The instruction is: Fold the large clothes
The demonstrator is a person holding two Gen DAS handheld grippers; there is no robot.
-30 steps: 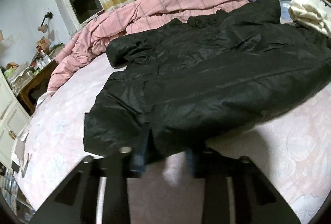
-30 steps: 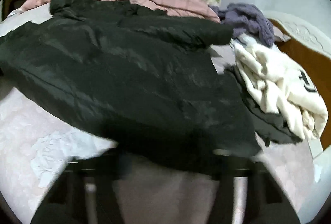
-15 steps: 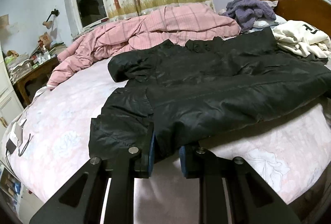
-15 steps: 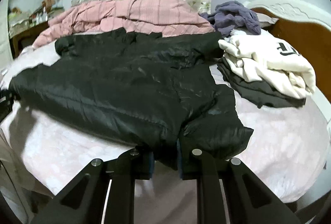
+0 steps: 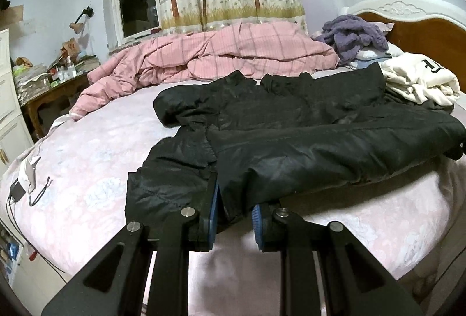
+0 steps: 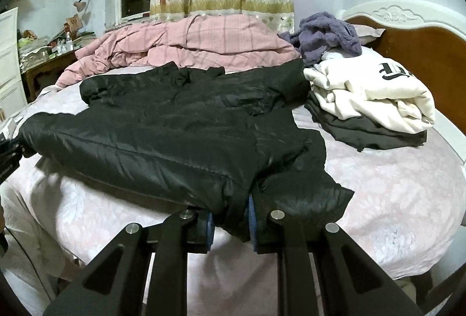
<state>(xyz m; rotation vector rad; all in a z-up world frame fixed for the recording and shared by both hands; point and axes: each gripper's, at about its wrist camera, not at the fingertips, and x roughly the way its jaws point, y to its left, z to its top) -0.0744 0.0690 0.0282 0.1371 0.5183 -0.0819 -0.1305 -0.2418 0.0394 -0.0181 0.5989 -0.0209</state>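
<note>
Having pulled back and up from the bed [image 5: 87, 170], now gripping the black jacket's [image 5: 291, 141] hem with left gripper [image 5: 234, 217] and right gripper [image 6: 231, 217], both clamped, stretching it flat for folding.

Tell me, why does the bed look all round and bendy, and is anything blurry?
Left wrist view: the fisheye lens bulges the bed and darkens the corners; the black jacket is sharp, with dull sheen. Right wrist view: same bulge, sharp too; the jacket throws a soft shadow on the sheet.
</note>
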